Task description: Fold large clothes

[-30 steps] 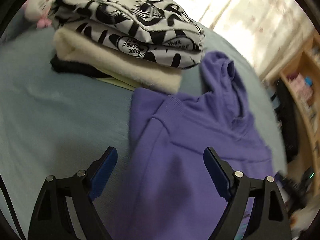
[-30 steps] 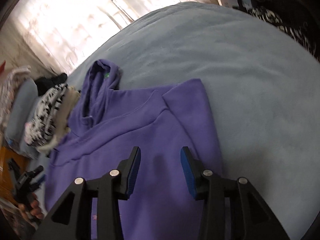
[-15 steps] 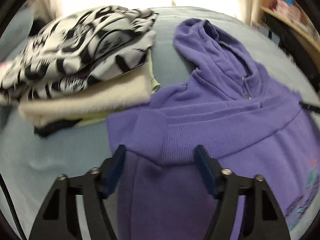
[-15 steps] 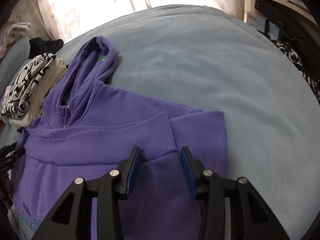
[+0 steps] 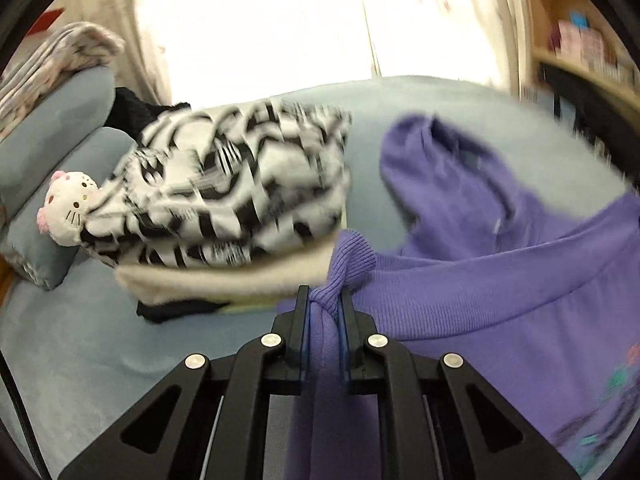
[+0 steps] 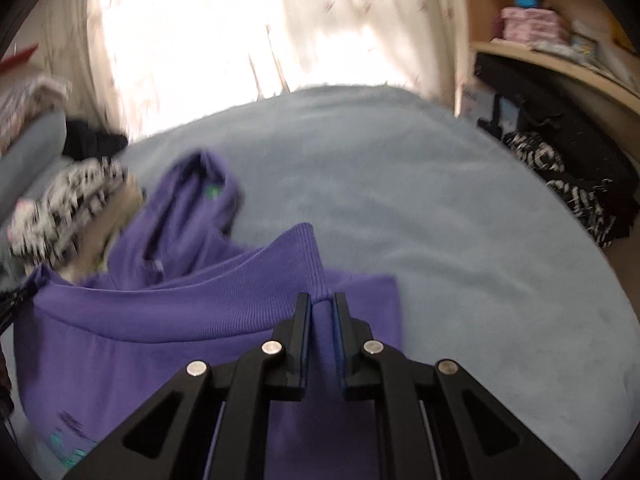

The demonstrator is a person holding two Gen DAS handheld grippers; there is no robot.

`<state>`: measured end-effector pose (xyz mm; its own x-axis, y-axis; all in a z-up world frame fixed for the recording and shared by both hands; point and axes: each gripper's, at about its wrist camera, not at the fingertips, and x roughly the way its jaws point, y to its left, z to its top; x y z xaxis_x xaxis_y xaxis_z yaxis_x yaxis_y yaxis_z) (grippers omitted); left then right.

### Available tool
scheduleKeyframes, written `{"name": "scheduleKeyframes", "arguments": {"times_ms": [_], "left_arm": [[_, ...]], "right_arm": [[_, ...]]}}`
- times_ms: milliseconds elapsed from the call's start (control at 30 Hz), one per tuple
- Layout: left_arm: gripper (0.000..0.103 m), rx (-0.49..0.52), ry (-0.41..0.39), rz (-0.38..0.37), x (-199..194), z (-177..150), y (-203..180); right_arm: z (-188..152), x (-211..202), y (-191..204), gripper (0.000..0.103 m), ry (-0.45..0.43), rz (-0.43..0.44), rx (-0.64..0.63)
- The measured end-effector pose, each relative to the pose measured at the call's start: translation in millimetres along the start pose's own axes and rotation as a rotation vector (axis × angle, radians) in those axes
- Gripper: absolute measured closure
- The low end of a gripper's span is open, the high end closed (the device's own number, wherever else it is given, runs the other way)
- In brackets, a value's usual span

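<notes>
A purple hoodie [image 5: 500,288] lies on the light blue bed [image 5: 80,360], hood [image 5: 440,168] pointing toward the window. My left gripper [image 5: 324,300] is shut on a bunched corner of its ribbed hem, which is lifted off the bed. In the right wrist view the same hoodie [image 6: 180,312] spreads to the left. The jaws of my right gripper [image 6: 322,300] are closing, and the pads press on the other ribbed hem corner, which stands up above the fingertips.
A stack of folded clothes [image 5: 240,200], black-and-white on top, sits left of the hoodie with a white plush toy [image 5: 68,208] and grey pillows [image 5: 52,136]. Wooden shelves [image 6: 560,60] and a dark patterned heap [image 6: 576,196] stand right of the bed [image 6: 400,200].
Both grippers went from open around the folded hem to closed on it. Both have risen, pulling the hem corners up, and the views have tilted toward the window.
</notes>
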<state>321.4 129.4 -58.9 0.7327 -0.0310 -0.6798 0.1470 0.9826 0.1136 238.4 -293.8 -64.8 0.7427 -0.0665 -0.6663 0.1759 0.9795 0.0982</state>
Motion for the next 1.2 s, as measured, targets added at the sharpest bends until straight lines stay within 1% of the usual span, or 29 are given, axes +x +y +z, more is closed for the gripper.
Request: {"name": "scheduleKeyframes", "arguments": {"times_ms": [67, 133, 200, 267, 300, 367, 400, 433, 467, 533, 633, 700, 733, 767, 800, 833, 900, 933, 967, 1000, 1033, 1067, 1133, 1167, 1200], "left_arm": [[0.094, -0.044, -0.039, -0.012, -10, 14, 4], [0.094, -0.065, -0.052, -0.013, -9, 22, 4], [0.094, -0.081, -0.048, -0.010, 2, 26, 4], [0.094, -0.113, -0.013, -0.013, 25, 26, 6], [0.094, -0.129, 0.005, -0.017, 37, 22, 6], [0.094, -0.147, 0.042, -0.016, 63, 15, 5], [0.094, -0.149, 0.054, -0.015, 72, 11, 4], [0.094, -0.152, 0.084, -0.005, 90, 4, 4], [0.093, -0.164, 0.104, -0.011, 102, -2, 6], [0.092, -0.193, 0.099, -0.033, 115, -11, 9], [0.088, -0.210, 0.082, -0.055, 119, -16, 12], [0.087, -0.228, 0.087, -0.080, 121, -15, 18], [0.082, -0.230, 0.090, -0.079, 120, -14, 19], [0.073, -0.223, 0.095, -0.054, 116, -13, 18], [0.068, -0.216, 0.093, -0.031, 111, -12, 18], [0.065, -0.196, 0.073, 0.008, 100, -11, 14], [0.065, -0.168, 0.026, 0.029, 80, -9, 6], [0.065, -0.149, -0.021, 0.029, 64, -8, 0], [0.065, -0.136, -0.048, 0.022, 55, -7, -5], [0.065, -0.116, -0.076, 0.006, 45, -5, -14], [0.067, -0.101, -0.088, -0.008, 39, -2, -22], [0.075, -0.090, -0.091, -0.017, 35, -1, -30], [0.087, -0.087, -0.063, -0.051, 37, 3, -44], [0.087, -0.092, -0.041, -0.075, 43, 3, -52], [0.087, -0.098, -0.029, -0.083, 46, 2, -57]], "right_arm": [[12, -16, -5, 0.094, -0.060, -0.002, 0.036], [22, -17, -4, 0.094, -0.089, -0.006, 0.047], [30, -8, 1, 0.094, -0.091, -0.016, 0.053], [35, 13, 7, 0.094, -0.077, -0.040, 0.047], [34, 21, 9, 0.094, -0.069, -0.053, 0.043], [31, 53, 15, 0.094, -0.028, -0.112, 0.008], [25, 68, 16, 0.094, 0.002, -0.136, 0.006], [20, 81, 15, 0.094, 0.033, -0.158, 0.005], [13, 101, 14, 0.094, 0.080, -0.183, 0.002], [-2, 124, 10, 0.094, 0.142, -0.203, 0.004], [-6, 127, 11, 0.093, 0.137, -0.223, -0.006], [-4, 125, 10, 0.089, 0.148, -0.203, -0.006], [-2, 122, 7, 0.088, 0.155, -0.185, 0.005], [0, 117, 4, 0.088, 0.159, -0.165, 0.023], [2, 111, 4, 0.087, 0.157, -0.155, 0.041], [4, 102, 1, 0.086, 0.147, -0.139, 0.078], [7, 83, 0, 0.086, 0.108, -0.106, 0.132], [9, 76, 3, 0.086, 0.092, -0.082, 0.138], [10, 69, 11, 0.086, 0.076, -0.050, 0.129], [11, 66, 19, 0.086, 0.072, -0.038, 0.114], [11, 63, 33, 0.086, 0.072, -0.023, 0.085], [11, 63, 48, 0.086, 0.078, -0.003, 0.058], [11, 69, 79, 0.086, 0.108, 0.052, 0.016], [9, 73, 96, 0.086, 0.126, 0.089, -0.001], [6, 76, 107, 0.086, 0.135, 0.106, -0.014]]}}
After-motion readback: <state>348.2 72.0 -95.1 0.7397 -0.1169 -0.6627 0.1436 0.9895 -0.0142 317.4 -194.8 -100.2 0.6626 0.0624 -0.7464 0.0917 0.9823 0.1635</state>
